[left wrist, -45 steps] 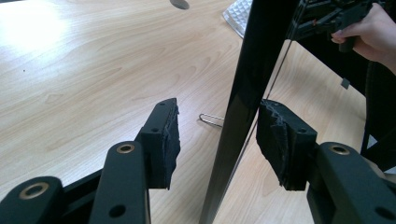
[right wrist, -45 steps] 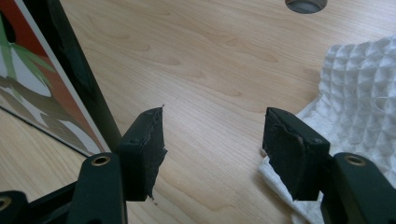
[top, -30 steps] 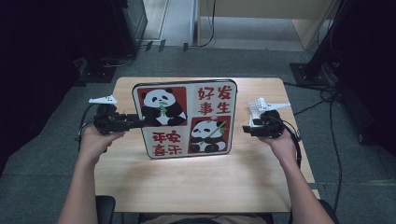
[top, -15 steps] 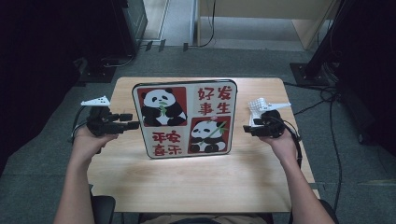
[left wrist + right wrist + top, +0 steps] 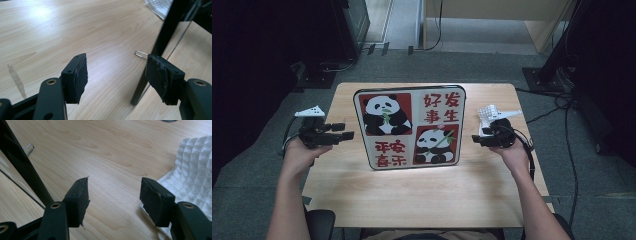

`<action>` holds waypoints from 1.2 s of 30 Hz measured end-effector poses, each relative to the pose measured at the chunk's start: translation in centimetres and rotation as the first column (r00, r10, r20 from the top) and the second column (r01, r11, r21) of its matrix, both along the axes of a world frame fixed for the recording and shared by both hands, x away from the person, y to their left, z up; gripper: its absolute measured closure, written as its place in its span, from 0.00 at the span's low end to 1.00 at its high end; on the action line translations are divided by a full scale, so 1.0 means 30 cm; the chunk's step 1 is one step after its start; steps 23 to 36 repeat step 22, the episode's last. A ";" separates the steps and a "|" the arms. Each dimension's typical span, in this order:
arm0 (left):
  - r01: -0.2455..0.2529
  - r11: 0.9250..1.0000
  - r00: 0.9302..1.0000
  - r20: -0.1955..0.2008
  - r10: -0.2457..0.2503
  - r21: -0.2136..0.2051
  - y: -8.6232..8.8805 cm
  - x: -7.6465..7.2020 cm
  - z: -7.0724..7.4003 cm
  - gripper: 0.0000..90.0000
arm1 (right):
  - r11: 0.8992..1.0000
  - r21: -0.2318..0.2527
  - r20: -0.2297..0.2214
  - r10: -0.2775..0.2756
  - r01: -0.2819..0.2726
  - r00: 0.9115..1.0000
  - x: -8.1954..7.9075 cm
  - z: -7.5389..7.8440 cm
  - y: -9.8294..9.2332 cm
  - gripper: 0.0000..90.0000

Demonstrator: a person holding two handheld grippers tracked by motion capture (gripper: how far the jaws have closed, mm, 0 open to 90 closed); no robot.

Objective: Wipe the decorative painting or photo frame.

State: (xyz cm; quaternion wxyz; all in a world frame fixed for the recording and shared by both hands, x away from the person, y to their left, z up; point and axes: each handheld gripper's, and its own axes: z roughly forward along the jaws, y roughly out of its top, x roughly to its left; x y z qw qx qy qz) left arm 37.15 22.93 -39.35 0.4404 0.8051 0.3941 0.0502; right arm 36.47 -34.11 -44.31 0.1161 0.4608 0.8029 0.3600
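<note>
We see a rounded rectangular panda picture board (image 5: 410, 127) standing mid-surface on the pale wood-grain surface (image 5: 422, 192). Our left gripper (image 5: 348, 135), jaws spread after just opening, has pulled away from its edge. Our right gripper (image 5: 475, 140) hangs spread beside quilted white padding (image 5: 192, 165).

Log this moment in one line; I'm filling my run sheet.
left gripper: open, just opened, nothing between jaws | right gripper: open | panda board: upright, ungripped

The tabletop (image 5: 422, 190) is seen from above by the high view, facing twelve o'clock. Low, close views are given by each tongs camera, aimed inward across the wood. The dark-edged panda board (image 5: 409, 127) (image 5: 160, 45) (image 5: 22, 167) is shared by all three.
</note>
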 end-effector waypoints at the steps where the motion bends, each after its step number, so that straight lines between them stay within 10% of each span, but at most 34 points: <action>1: -0.003 1.000 1.000 -0.003 0.003 0.004 0.003 0.003 -0.005 0.37 | 1.000 0.000 -0.001 -0.001 0.001 1.000 0.000 -0.001 0.001 0.45; 36: -0.084 0.996 0.996 -0.012 0.084 0.035 0.031 0.030 -0.078 0.36 | 1.000 -0.016 -0.008 0.015 -0.015 1.000 0.007 -0.018 0.012 0.43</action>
